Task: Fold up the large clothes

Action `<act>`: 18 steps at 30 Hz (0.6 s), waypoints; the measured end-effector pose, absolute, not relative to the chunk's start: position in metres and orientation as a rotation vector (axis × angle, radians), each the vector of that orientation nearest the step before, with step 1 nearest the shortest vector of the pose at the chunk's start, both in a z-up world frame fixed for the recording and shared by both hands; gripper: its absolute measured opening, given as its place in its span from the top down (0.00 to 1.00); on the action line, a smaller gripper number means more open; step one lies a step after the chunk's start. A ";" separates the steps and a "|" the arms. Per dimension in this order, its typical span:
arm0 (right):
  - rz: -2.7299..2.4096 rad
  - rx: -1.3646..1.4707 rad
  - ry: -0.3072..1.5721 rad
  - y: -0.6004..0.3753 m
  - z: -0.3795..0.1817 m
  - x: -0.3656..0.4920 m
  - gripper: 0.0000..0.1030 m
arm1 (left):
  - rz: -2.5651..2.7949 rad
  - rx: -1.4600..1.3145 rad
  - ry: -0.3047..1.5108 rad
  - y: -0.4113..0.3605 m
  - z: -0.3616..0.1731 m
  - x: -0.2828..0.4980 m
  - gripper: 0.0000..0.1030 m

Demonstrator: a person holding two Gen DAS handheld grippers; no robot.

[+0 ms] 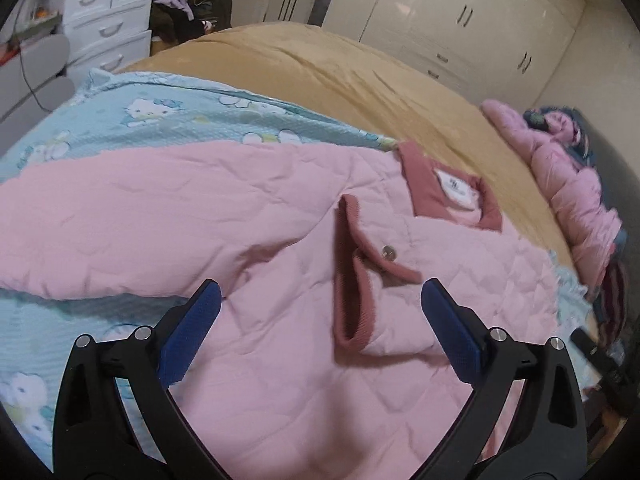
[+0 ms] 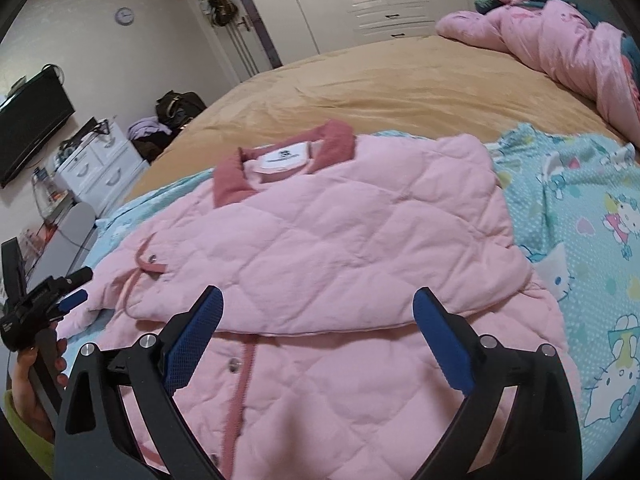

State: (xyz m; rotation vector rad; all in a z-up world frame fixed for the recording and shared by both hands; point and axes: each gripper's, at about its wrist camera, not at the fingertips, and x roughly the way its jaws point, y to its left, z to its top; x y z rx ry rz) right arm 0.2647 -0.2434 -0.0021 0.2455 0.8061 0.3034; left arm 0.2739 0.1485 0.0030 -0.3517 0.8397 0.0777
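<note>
Pink quilted jacket lies flat on the blue Hello Kitty sheet, which is spread over the tan bedspread. Collar points away from the right camera. One side panel looks already folded over the front, its edge running across above the snap placket. In the left view a sleeve cuff with dark-pink ribbing and a snap sits on top of the body, so my read is sleeves are tucked in and the fold is partway done.

Left gripper: jaws wide apart, nothing between the pads, hanging over the cuff area. Right gripper: also spread, empty, hovering over the folded edge near mid-body. Neither touches fabric as far as I can tell. Both seem placed to survey the layout or pick the next grab point (probably the hem end, to bring it up toward the collar, but that's a guess). Left gripper is also visible at the left edge of the right view, held in the person's hand.

Surroundings: rumpled pink duvet at the far side of the bed, well apart from the jacket. White drawer unit, bags and clothes on the floor beyond, wardrobe doors, TV on the wall.

Nothing obstructs the fold path. Risk: quilted padding is springy, so the tucked sleeve may slide when the hem is lifted.
</note>
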 end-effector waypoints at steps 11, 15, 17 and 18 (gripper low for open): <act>0.386 0.218 0.738 -0.198 0.033 0.258 0.08 | 0.142 -0.385 0.798 0.191 0.022 0.248 0.09; 0.426 0.209 0.725 -0.176 0.041 0.257 0.08 | 0.186 -0.405 0.779 0.210 0.024 0.240 0.09; 0.446 0.199 0.719 -0.162 0.046 0.258 0.08 | 0.229 -0.418 0.788 0.222 0.020 0.238 0.09; 0.458 0.196 0.716 -0.156 0.048 0.259 0.08 | 0.247 -0.431 0.795 0.229 0.018 0.237 0.09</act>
